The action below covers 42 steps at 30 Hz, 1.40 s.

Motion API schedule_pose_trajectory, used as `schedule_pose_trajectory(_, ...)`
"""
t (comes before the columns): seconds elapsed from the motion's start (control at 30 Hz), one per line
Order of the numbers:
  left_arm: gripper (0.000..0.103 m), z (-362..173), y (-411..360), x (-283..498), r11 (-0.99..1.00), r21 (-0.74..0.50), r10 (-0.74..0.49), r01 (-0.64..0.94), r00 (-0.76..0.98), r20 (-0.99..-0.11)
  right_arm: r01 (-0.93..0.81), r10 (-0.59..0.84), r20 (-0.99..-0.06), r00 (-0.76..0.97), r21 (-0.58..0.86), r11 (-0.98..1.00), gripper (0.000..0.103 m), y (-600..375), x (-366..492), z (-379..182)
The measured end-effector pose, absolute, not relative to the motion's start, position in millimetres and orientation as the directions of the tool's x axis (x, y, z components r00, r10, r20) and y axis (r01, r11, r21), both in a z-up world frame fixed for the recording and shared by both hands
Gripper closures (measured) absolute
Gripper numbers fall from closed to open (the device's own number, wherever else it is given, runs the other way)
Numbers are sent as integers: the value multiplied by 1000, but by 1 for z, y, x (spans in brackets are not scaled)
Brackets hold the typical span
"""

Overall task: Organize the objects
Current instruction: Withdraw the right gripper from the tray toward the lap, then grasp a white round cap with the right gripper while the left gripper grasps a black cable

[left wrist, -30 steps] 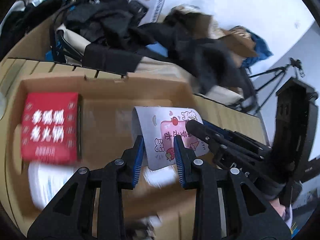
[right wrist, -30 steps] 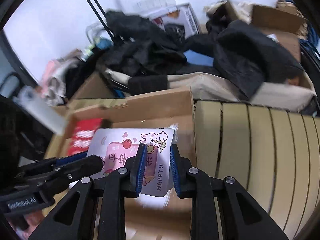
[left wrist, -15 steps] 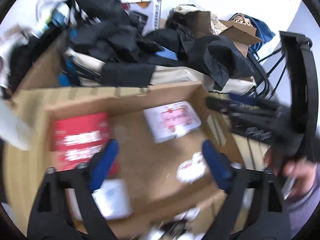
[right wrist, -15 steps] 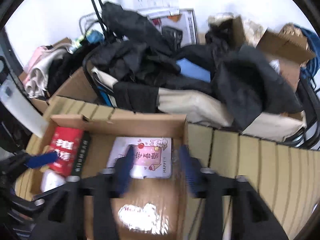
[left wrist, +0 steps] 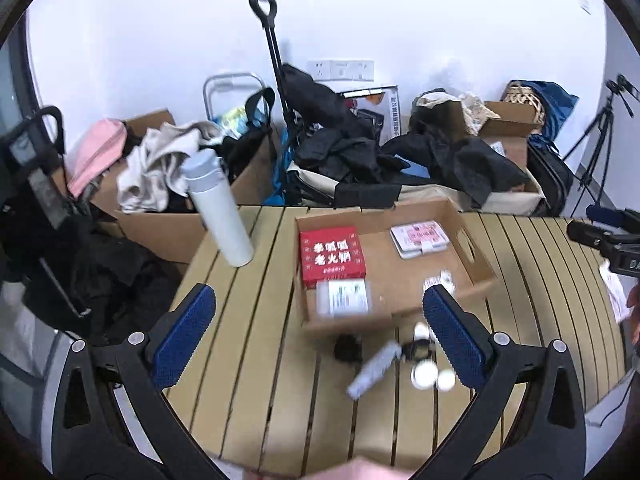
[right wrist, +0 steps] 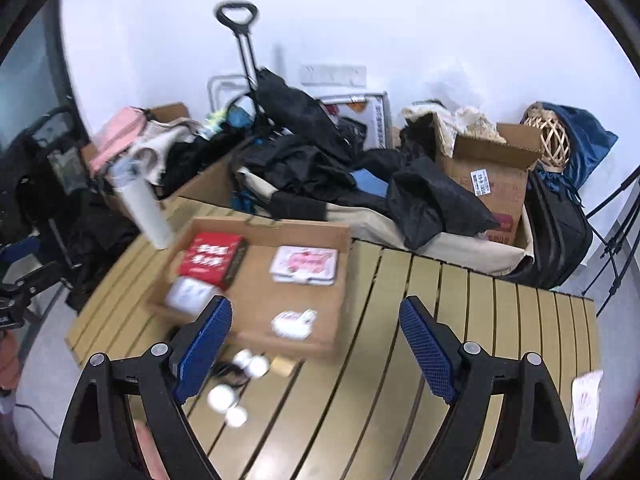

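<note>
A shallow cardboard tray (left wrist: 476, 256) (right wrist: 340, 248) sits on the slatted table. In it lie a red box (left wrist: 332, 256) (right wrist: 212, 258), a pink-and-white card pack (left wrist: 420, 238) (right wrist: 304, 266), a white packet (left wrist: 342, 298) (right wrist: 188, 294) and a small white wrapper (right wrist: 294, 322). Small white balls (left wrist: 426, 374) (right wrist: 220, 396), a grey tube (left wrist: 374, 368) and a dark item (left wrist: 348, 348) lie on the table in front of the tray. My left gripper (left wrist: 320, 336) and right gripper (right wrist: 316, 344) are both open and empty, held back above the table.
A white bottle (left wrist: 220, 208) (right wrist: 146, 210) stands at the table's far left edge. Boxes, dark clothes and a trolley handle (left wrist: 264, 4) crowd the space behind. A tripod (left wrist: 600, 140) stands at the right. A printed paper (right wrist: 586, 408) lies at the table's right.
Both grippers were shut on the pink card pack over the tray; they let go, opened wide and pulled back and up. The pack now lies flat in the tray.
</note>
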State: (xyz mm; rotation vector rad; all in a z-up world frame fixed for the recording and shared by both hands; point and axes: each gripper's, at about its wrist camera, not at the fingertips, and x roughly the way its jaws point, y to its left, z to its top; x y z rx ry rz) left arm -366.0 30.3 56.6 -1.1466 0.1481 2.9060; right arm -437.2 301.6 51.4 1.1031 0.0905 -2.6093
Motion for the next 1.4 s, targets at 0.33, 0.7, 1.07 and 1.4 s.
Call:
schedule_pose_trajectory(0.33,0,28,46,-171,-997,37,41,-73,-837,-546,394,-337,-576,-745,28,-919,14,292,-217,28)
schedule_pose_trajectory(0.7,0,-20,49,-112,-993,-42,112,-106,-843,-527,405,-442,-636,-632,214,-889,14,271,-122,-67)
schedule_pose_trajectory(1.07,0,-76,31,-141,-990,-131,125,-54,-769,-627,432,-387,-578,-718,66,-900,14,253,-123,-85)
schedule_pose_trajectory(1.4,1,-94,25,-215,-974,-164,228,-159,-720,-656,417,-386,-690,-612,134,-899,27,249,-194,-123)
